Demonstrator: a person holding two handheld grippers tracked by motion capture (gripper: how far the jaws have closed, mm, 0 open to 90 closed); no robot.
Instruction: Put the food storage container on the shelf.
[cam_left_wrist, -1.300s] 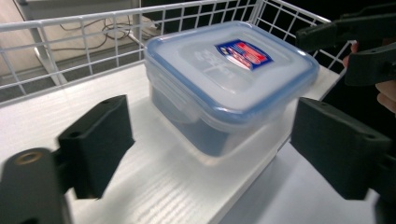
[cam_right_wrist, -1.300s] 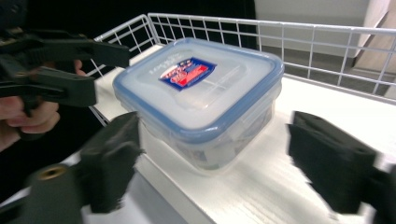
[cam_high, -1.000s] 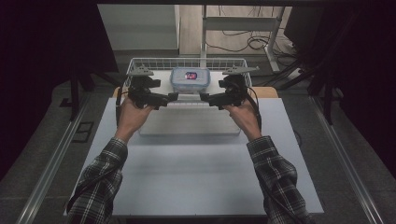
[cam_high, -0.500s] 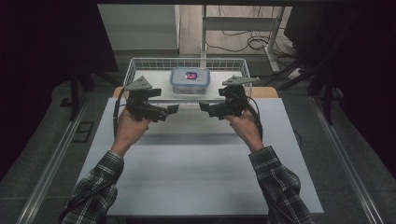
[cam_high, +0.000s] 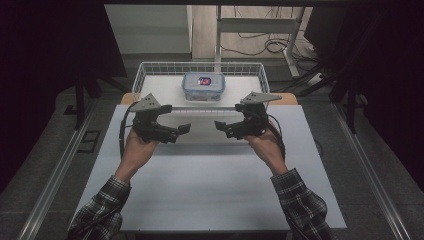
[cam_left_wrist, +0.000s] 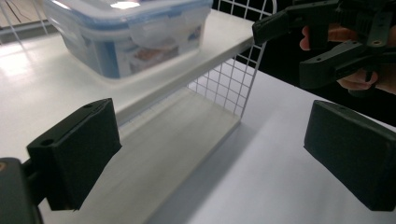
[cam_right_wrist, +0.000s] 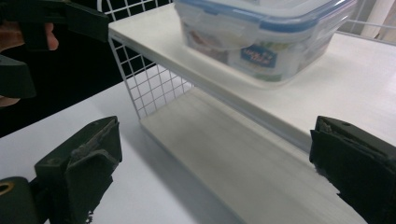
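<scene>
Both grippers are hovering above the white table, the left gripper and the right gripper pointing toward each other with jaws spread wide and holding nothing. Just behind them, a white wire basket is sitting at the far edge of the table. Inside it a clear plastic container with a blue-trimmed lid is resting on a white shelf, well apart from both grippers.

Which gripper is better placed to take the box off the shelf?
Neither clearly: left gripper and right gripper hang open, about level, either side of the box. Probably needs both.
</scene>
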